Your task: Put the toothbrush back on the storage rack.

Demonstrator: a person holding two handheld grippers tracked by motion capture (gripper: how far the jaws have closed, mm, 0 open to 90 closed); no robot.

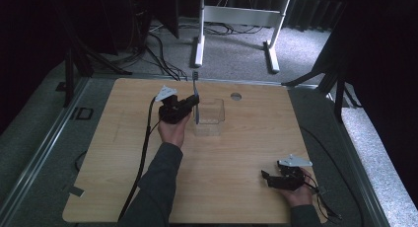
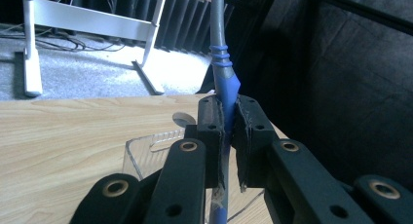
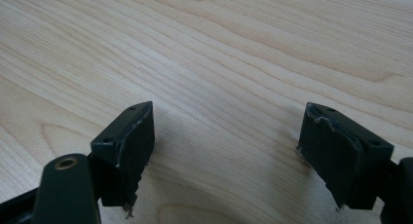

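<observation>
Currently left gripper [image 1: 190,104] is clamped on a blue-and-grey toothbrush [image 2: 223,78], pads [image 2: 210,131] pressing its handle from both sides. Toothbrush stands upright, head [image 1: 195,75] up, lower end hanging over the clear plastic container [image 1: 211,116] near the table's [image 1: 246,143] far middle. Right gripper [image 1: 267,177] sits low at the near right corner, jaws wide apart with bare wood between them.

- The pale wooden table top [image 1: 236,158] shows a smooth, matt grain.
- The small clear plastic box [image 1: 211,113] looks glossy.
- The blue and grey plastic toothbrush [image 2: 223,83] has a smooth, slightly shiny handle.
- The gripper's black pads [image 3: 127,136] look matt, with frayed edges.
</observation>
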